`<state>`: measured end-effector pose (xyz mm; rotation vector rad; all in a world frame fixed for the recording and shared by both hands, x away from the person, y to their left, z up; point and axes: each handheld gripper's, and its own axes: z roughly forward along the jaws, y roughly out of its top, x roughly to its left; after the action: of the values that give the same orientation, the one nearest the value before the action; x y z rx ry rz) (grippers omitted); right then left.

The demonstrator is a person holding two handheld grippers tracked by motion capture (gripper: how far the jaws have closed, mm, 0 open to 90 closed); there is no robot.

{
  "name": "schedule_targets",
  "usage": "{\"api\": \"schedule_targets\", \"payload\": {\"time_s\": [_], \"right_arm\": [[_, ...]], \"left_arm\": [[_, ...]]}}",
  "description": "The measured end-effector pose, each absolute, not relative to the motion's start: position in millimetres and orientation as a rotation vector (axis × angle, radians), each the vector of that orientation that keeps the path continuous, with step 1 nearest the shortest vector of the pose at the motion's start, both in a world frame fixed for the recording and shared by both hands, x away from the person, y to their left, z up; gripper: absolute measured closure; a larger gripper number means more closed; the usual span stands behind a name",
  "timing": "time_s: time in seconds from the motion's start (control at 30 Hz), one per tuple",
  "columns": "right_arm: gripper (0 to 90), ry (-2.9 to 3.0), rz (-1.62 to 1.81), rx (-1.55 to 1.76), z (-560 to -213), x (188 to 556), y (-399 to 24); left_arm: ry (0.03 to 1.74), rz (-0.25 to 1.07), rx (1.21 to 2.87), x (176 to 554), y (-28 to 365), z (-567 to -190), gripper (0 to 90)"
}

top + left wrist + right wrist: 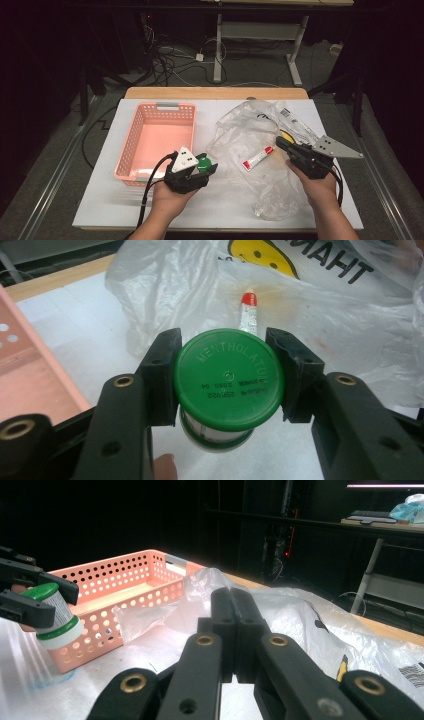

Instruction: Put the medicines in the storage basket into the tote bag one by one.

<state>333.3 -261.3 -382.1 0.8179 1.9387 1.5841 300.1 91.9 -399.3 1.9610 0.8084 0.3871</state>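
your left gripper is clamped on a small round jar by its glossy green plastic lid — the lid is a smooth disc with raised lettering, and the black pads press its rim from both sides. below the lid you can make out a white label and a green band, but the rest of the jar's body is hidden under the lid in the left gripper view. in the right gripper view the jar hangs above the white table, just beside the near corner of the pink basket. the basket is hard plastic, rectangular, with walls full of round holes.

your right gripper has its jaws pressed flat together with nothing between them, and it rests over the crumpled clear plastic bag. the bag is thin, wrinkled and shiny, with a yellow smiley print partly cut off at the picture's edge. a white tube with a red cap lies on the bag between your two hands; its far end is blocked by the lid in the left gripper view.
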Motion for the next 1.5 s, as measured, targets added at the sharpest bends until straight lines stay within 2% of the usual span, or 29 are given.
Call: {"api": "schedule_targets", "payload": {"time_s": [1.0,1.5], "right_arm": [[90.0,1.942,1.582,0.812,-382,333,-260],[90.0,1.940,1.587,0.815,-382,333,-261]], "left_arm": [[0.751,0.308,2.064,299,57,-426,50.1],[0.743,0.324,2.067,306,41,-427,50.1]]}}
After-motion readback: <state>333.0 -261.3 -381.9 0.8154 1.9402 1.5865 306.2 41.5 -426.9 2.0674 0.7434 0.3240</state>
